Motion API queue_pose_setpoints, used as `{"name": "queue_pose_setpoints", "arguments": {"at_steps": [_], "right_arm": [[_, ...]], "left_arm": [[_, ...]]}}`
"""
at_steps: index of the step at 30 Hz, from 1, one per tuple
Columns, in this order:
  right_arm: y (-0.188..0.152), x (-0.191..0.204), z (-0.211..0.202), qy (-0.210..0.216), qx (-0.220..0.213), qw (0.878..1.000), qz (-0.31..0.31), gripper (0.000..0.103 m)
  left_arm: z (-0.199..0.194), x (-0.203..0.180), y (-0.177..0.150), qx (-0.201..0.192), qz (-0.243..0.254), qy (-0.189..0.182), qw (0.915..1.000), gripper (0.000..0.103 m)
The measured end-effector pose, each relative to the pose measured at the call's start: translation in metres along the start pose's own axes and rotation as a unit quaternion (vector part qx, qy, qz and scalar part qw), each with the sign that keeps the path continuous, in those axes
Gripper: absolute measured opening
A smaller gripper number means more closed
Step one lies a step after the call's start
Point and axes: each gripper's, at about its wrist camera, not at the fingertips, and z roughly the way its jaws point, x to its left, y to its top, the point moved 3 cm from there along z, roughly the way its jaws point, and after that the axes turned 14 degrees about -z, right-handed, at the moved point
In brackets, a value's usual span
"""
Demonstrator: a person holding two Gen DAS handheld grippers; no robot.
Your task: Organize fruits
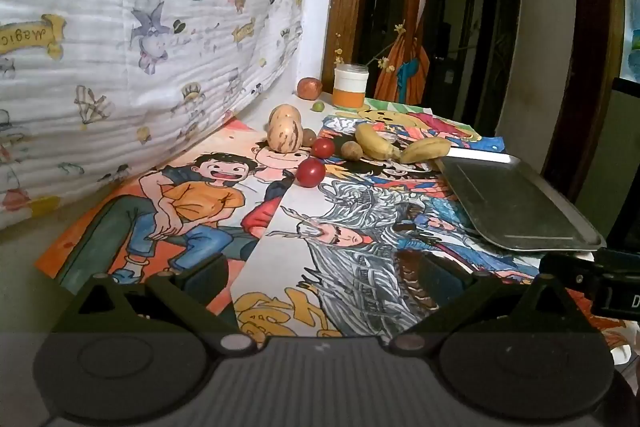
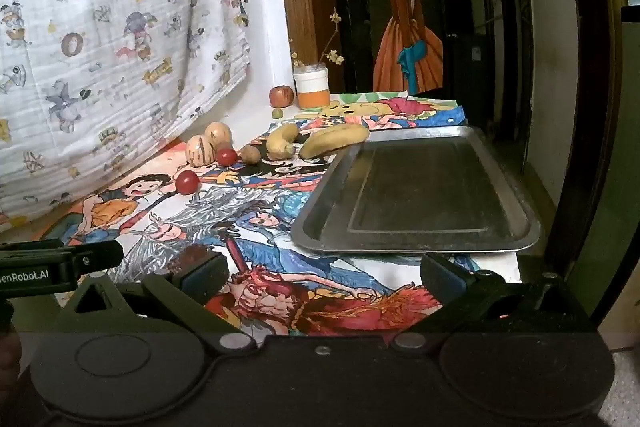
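Both grippers, left gripper and right gripper, spread wide, holding nothing. Tomatoes left of the tray are round and may roll if nudged; bananas touch its rim.

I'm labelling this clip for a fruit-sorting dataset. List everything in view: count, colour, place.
tray: 1, grey metal, right side, nothing on it
bananas: 2, yellow, just behind tray
tomatoes: 2, red, left of tray
striped melons: 2, cream with dark streaks, near hanging cloth
brown round fruits: 2, among tomatoes and bananas
apple: 1, red, far back by wall
small green fruit: 1, in front of apple
jar: 1, white and orange, with twigs, at back
cartoon posters: several, multicoloured, covering table
left gripper: open, empty
right gripper: open, empty
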Motion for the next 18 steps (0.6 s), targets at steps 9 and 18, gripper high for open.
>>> {"name": "queue_pose_setpoints", "arguments": {"at_steps": [9, 18], "right_arm": [[-0.0006, 0.0005, 0.0007, -0.001, 0.000, 1.000, 0.000, 0.103], [-0.0014, 0.0000, 0.0011, -0.001, 0.003, 1.000, 0.001, 0.103]], "left_arm": [[-0.0001, 0.0000, 0.0000, 0.000, 0.000, 0.000, 1.0000, 0.103], [0.0000, 0.0000, -0.0001, 0.002, 0.000, 0.000, 1.0000, 0.103]]}}
